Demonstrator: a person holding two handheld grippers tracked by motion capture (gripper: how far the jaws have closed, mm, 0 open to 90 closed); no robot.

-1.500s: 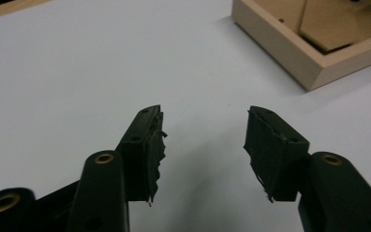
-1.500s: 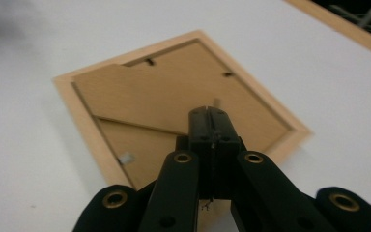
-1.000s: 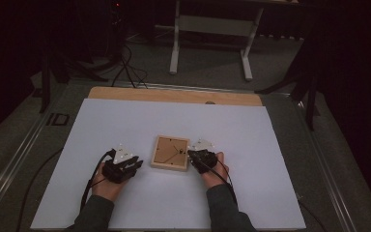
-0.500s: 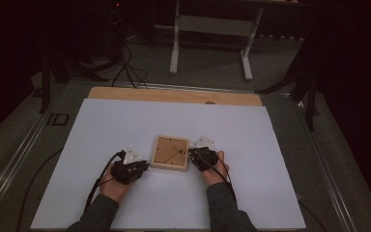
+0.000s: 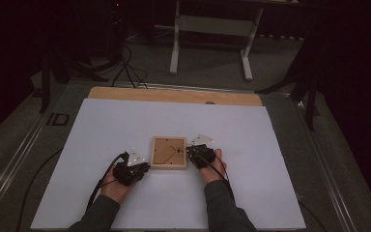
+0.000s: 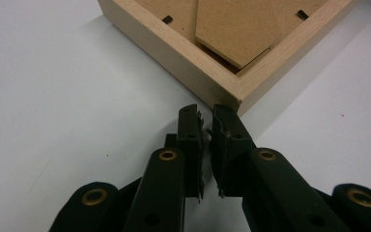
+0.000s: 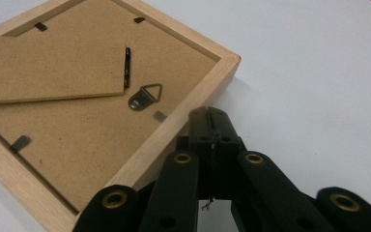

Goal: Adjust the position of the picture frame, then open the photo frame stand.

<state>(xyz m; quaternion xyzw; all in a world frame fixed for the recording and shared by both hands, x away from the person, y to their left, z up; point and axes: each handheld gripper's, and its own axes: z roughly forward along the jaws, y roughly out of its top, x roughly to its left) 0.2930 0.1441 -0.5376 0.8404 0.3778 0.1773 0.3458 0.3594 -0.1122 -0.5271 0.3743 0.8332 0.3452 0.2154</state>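
from the high view, a wooden picture frame [image 5: 168, 152] lies face down mid-way across the white table [image 5: 270, 145], with the left gripper [image 5: 134, 170] at its near left corner and the right gripper [image 5: 196, 153] against its right edge, so an uneven push could make the frame slide or spin. in the left gripper view the jaws have just been closing to a narrow slit, holding nothing, tips just short of the frame's corner [image 6: 239, 96]. in the right gripper view the jaws are pressed fully together, empty, beside the frame's rail [image 7: 183, 116], near the hanger [image 7: 145, 95] and stand flap [image 7: 53, 72]; they could skid off the rail.
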